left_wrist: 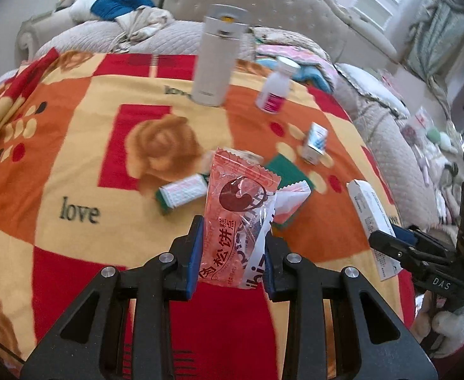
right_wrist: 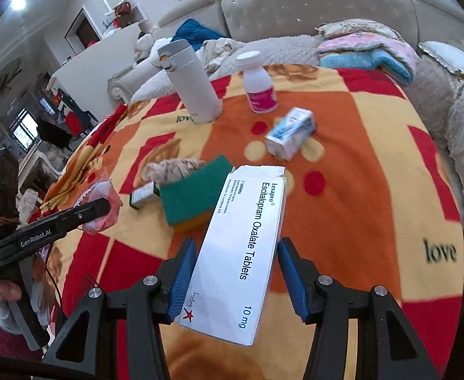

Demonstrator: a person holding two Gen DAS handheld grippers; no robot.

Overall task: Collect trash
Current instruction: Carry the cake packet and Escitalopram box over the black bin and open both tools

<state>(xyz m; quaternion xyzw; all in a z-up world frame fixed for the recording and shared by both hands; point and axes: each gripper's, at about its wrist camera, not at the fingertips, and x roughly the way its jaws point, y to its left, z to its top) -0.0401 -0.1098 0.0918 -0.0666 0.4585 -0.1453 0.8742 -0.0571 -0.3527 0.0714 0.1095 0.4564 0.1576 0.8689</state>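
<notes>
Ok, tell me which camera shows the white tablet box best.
The right wrist view: the flat white cardboard tablet box fills the middle, held in the right claw, its printed label readable. The left wrist view catches only its edge-on sliver at far right.

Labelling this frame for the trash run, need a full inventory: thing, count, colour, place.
blanket: 1, red, orange and cream, covers the bed
snack wrapper: 1, pink and clear, held in left gripper
tablet box: 1, white, held in right gripper
flask: 1, white, upright at far side of blanket
pill bottle: 1, white with pink label, right of flask
small carton: 1, white and blue, mid-blanket
sponge: 1, green over yellow, centre
small flat pack: 1, white and green, left of sponge
crumpled cloth: 1, beige, behind sponge
headboard: 1, beige, tufted, behind
left gripper: 1, black, blue pads
right gripper: 1, black, blue pads
</notes>
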